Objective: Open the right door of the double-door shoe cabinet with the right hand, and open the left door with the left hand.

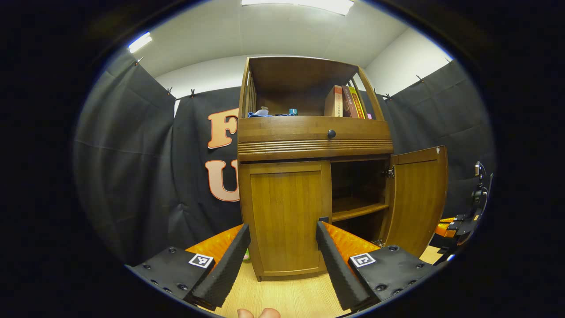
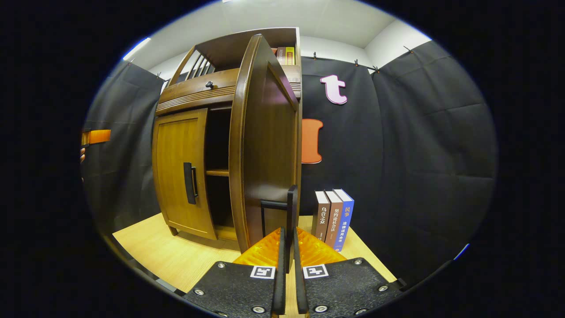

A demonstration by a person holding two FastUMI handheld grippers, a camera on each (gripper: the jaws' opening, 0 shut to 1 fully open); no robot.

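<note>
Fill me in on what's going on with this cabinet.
A person is opening a brown wooden double-door shoe cabinet with two handheld grippers. The right gripper is shut on the black handle of the right door, which is swung open. The left gripper is open, facing the closed left door.

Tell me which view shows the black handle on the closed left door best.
The right gripper view: the black bar handle on the closed wooden left door stands out in full, seen from an angle. In the left gripper view that door faces the camera, and the open left gripper frames it; I cannot make the handle out there.
</note>
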